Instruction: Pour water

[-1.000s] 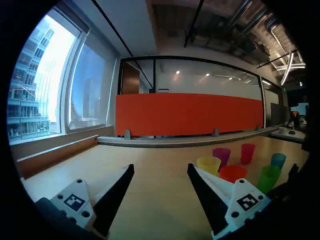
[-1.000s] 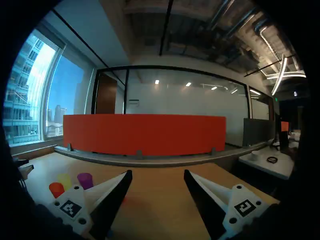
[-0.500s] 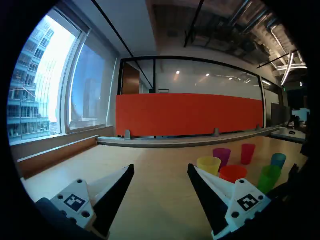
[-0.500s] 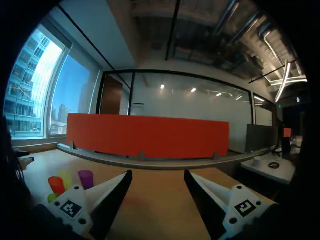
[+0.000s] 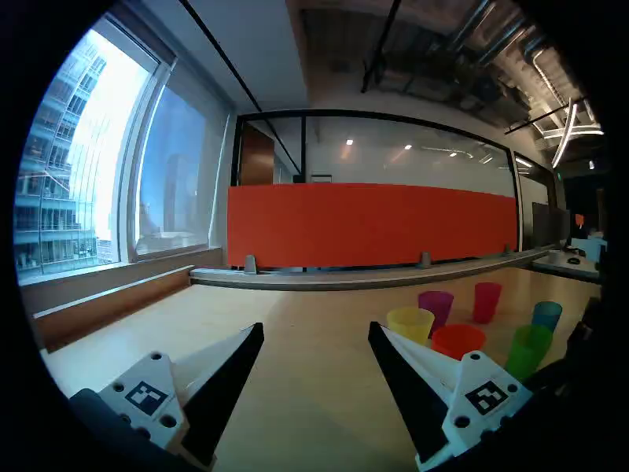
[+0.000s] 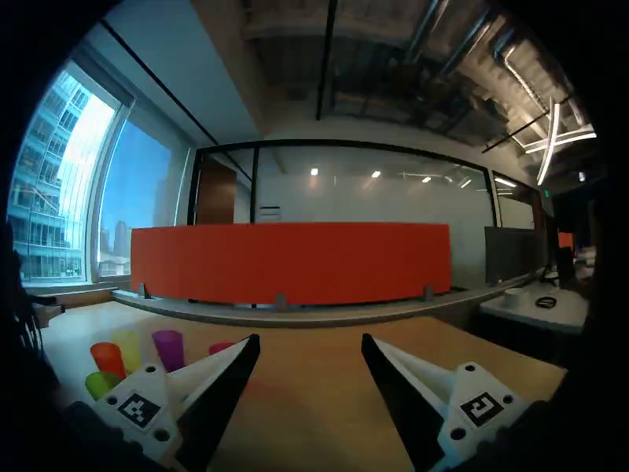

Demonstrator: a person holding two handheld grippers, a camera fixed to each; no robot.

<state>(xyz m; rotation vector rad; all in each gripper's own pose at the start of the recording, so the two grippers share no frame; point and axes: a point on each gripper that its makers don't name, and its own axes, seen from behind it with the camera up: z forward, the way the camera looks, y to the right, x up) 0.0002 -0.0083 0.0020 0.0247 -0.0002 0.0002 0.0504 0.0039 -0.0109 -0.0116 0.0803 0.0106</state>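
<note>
Several coloured plastic cups stand together on the wooden table. In the left gripper view I see a yellow cup (image 5: 410, 323), a purple cup (image 5: 435, 306), a pink cup (image 5: 487, 301), an orange cup (image 5: 457, 341), a green cup (image 5: 528, 350) and a blue cup (image 5: 546, 315), all right of my left gripper (image 5: 315, 340), which is open and empty. In the right gripper view the orange cup (image 6: 108, 359), yellow cup (image 6: 128, 348), purple cup (image 6: 167, 349) and green cup (image 6: 102, 384) sit at the lower left, left of my open, empty right gripper (image 6: 309, 350).
An orange partition (image 5: 369, 224) on a grey rail runs along the table's far edge. Tall windows (image 5: 86, 173) line the left side. A second desk (image 6: 535, 303) with small items lies to the right. The wooden tabletop (image 5: 314, 393) spreads ahead of both grippers.
The right gripper view has shifted and levelled, bringing the cups higher into view with a pink one appearing by the left finger. The left gripper has stayed still.
</note>
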